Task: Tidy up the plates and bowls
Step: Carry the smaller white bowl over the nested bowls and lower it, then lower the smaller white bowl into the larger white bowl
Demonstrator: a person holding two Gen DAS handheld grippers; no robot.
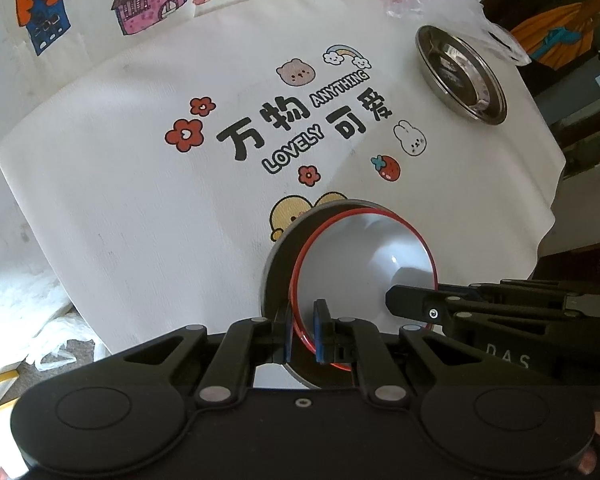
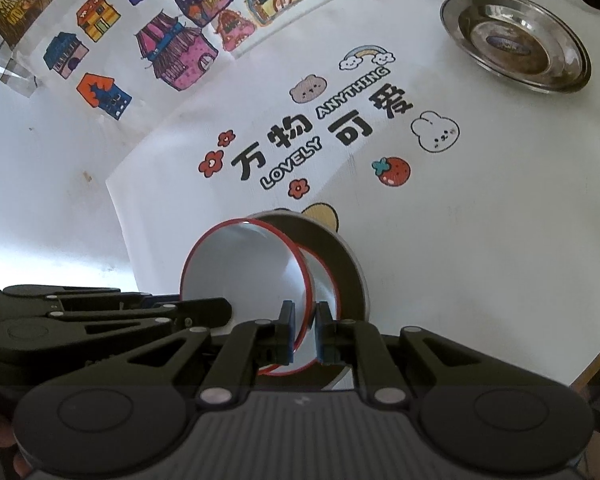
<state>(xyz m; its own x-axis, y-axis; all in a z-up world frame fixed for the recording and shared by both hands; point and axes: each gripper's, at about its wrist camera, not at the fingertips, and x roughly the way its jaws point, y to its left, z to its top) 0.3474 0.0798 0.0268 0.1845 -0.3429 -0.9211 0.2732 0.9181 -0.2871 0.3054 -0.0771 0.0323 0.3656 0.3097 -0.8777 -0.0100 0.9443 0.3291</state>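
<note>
Left gripper [image 1: 303, 334]: blue pads pinched on the near rim of the red-rimmed white bowl [image 1: 364, 264].
Right gripper [image 2: 304, 332]: pads closed on the same bowl's opposite rim.
Bowl: tilted, over a grey plate [image 1: 278, 264].
Steel dish [image 2: 516, 46]: far right corner, well apart.
Writing: tablecloth [image 1: 140, 200] reads "ANYTHING", "LOVELY", "万物可爱"; "DAS" on the right gripper.
Room: open cloth to the left; table edge close on the right.

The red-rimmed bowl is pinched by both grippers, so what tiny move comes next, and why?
Probably lower it gently. The left gripper and right gripper each clamp the red-rimmed bowl at its rim, and it sits tilted over the grey plate, so easing it down flat seems safest before letting go.
</note>
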